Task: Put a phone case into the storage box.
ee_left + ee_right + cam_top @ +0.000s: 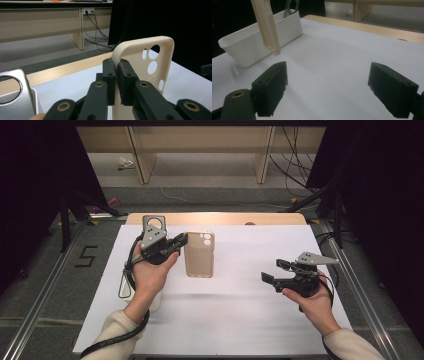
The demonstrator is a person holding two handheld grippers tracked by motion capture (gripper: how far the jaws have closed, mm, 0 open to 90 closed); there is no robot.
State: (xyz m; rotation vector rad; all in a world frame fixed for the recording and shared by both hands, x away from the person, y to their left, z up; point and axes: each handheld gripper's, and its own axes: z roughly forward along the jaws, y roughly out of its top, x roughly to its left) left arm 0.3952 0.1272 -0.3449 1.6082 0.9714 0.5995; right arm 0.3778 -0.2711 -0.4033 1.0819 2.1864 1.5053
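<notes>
High view: the left gripper (181,241) held a beige soft plastic phone case (200,254) above the white table sheet (240,310).
Its jaws were clenched on the case's rim; the right gripper (274,272) stood wide open, empty, well apart.

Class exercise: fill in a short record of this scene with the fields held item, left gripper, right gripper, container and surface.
held item: beige phone case, lifted off the table
left gripper: shut on the case's side edge
right gripper: open, nothing between its jaws, above the sheet
container: white tray with a silver phone standing in it
surface: white sheet over a wooden table
</notes>
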